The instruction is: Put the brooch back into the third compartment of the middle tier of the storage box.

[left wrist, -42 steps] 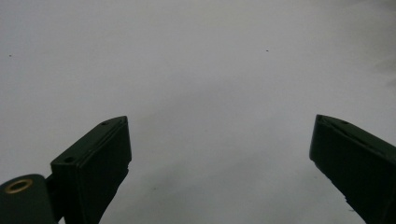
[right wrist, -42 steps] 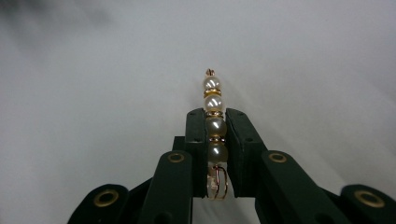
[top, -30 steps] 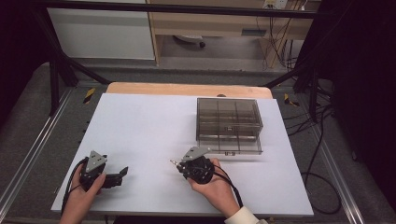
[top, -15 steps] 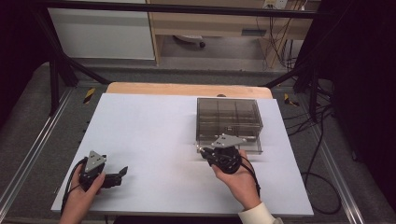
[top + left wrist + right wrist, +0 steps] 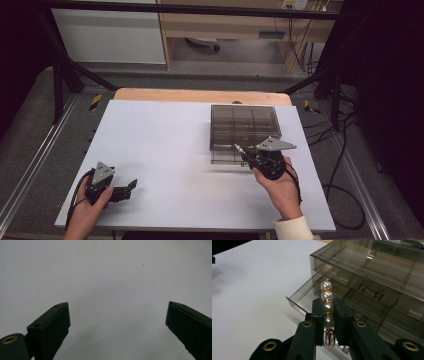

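Pearly white beads on a little hair clip (image 5: 327, 305) sit pinched between the jaws of my right gripper (image 5: 328, 315). I can see four round beads in a row with thin gold rings between them, and the string of beads sticks up past the jaw tips. In the high view my right gripper (image 5: 248, 156) is in the lower right of the frame, just in front of the smoky see-through box (image 5: 244, 131). In the right gripper view the box (image 5: 372, 287) fills the upper right, and its bottom drawer (image 5: 305, 298) is pulled out a bit, right behind the beads.

My left gripper (image 5: 127, 188) is in the lower left of the high view, low over the white table (image 5: 165, 145), well apart from the box. Its jaws are spread wide, with just bare white table (image 5: 112, 277) between them.
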The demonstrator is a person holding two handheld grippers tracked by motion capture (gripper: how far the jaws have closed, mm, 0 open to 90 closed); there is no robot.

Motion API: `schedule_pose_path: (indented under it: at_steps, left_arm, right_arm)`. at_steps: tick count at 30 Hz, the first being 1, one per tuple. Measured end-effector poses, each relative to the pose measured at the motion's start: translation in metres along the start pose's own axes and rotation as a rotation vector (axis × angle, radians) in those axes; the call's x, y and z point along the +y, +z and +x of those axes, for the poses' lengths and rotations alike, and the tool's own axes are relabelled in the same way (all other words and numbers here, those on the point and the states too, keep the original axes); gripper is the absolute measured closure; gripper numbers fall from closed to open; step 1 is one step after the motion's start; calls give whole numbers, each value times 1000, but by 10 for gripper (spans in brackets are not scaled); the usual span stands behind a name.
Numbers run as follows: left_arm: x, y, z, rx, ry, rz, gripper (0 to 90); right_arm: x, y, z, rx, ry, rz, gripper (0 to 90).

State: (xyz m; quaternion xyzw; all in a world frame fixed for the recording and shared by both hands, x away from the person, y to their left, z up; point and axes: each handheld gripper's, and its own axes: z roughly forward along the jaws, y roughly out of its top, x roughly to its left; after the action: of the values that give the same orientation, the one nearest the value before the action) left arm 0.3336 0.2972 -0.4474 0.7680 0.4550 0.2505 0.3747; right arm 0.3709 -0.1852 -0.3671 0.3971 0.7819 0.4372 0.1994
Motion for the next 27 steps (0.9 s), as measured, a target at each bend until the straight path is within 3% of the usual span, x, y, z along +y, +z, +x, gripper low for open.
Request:
schedule_pose_path:
  at_steps: [6, 9, 15, 27]
  left_arm:
    - [1, 0, -1, 3, 3, -5, 53]
    - [4, -4, 3, 40, -29, -48, 56]
    - [1, -7, 10, 61, -72, -53, 57]
    - [1, -5, 9, 63, -64, -44, 52]
  right_arm:
    - [-8, -13, -20, -30, 22, -10, 801]
    - [-10, -16, -28, -48, 42, -6, 801]
    - [-14, -16, -37, -81, 38, -2, 800]
    - [-18, -13, -48, -117, 26, 33, 800]
